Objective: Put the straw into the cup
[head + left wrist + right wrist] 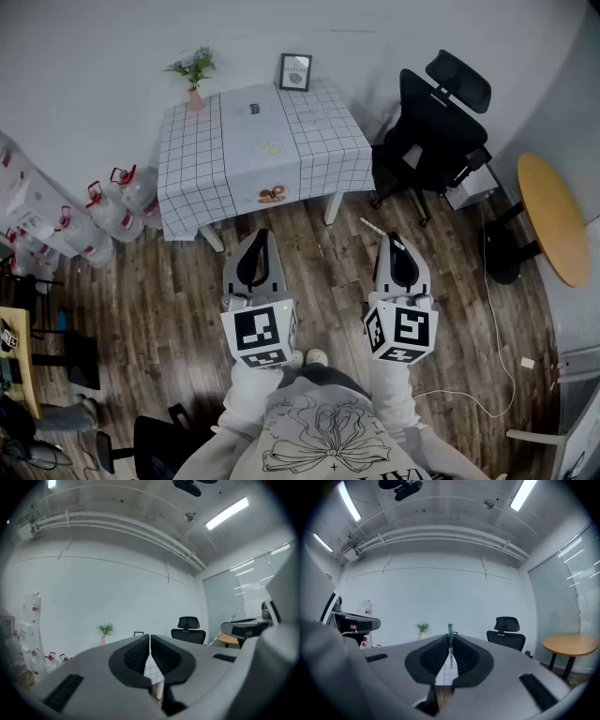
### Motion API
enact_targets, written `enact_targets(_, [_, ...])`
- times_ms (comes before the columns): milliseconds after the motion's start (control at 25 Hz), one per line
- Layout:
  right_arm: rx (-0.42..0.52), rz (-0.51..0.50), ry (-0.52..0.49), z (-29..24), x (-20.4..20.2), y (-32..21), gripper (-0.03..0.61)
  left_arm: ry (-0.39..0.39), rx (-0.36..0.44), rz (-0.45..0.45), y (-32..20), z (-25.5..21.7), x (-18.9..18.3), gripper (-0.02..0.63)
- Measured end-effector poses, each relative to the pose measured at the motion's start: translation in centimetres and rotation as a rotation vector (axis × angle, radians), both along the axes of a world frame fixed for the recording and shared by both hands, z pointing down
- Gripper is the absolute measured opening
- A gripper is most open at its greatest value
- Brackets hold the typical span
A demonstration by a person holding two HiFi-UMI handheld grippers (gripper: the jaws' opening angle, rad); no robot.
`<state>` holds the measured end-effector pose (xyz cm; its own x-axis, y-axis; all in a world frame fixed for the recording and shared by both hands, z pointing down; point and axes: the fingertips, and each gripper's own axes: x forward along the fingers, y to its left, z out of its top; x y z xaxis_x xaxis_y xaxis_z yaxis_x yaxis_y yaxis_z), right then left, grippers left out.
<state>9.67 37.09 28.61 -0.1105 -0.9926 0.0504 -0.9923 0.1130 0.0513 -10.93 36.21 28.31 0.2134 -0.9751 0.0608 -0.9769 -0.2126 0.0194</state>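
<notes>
Wood-plank floor (159,319) runs up to a table (192,178) under a grid-checked cloth, where a pink vase (195,97) holds a green sprig. Both grippers are held side by side, aimed toward the table. The right gripper (390,238) pinches a green-and-white striped straw (450,637), its long axis poking forward past the jaw tips. The left gripper (261,234) is pressed closed with nothing between its jaws.
</notes>
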Motion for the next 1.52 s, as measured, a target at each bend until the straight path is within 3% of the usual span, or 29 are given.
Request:
enact_targets(1160, [0.001,-0.080,-0.030,1.4,3.1,-6.2,0.023,0.002,-0.028,-0.049,-4.8,2.1,4.1,0.011])
enact_targets(1520, [-0.016,-0.092,-0.046,2.6,3.4,-10.9,0.023,-0.010,-0.048,-0.053,-9.5,3.1,4.6,0.011])
